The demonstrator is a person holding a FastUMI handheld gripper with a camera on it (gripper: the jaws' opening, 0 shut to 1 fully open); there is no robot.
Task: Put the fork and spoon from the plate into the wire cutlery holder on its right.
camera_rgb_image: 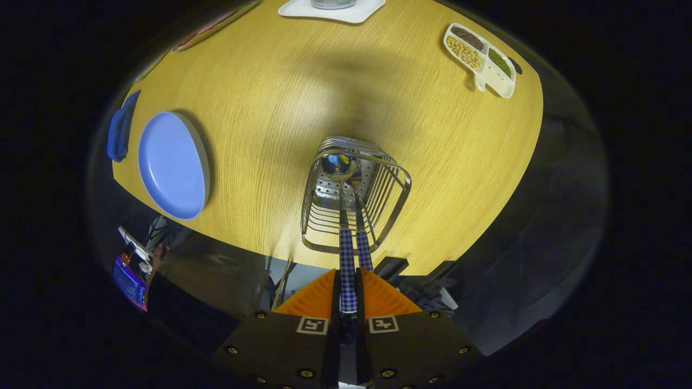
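tabletop (303, 92) wide, plate (172, 165) bare off left of the holder (354, 194). gripper (348, 278) clamped on a checked handle; spoon (338, 165) bowl down in the holder, a second handle (363, 249) beside it. stiff, light, slick steel, so grip the handle end.

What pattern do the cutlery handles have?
Blue-and-white check on the handles, gripper view; tongs shut on one.

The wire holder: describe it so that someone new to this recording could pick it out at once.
On the round wooden table, look near the edge just ahead of the fingers, to the right of the blue plate. The wire holder is a metal basket with a perforated bottom. Two checked handles stick out of it; one is gripped between the fingers.
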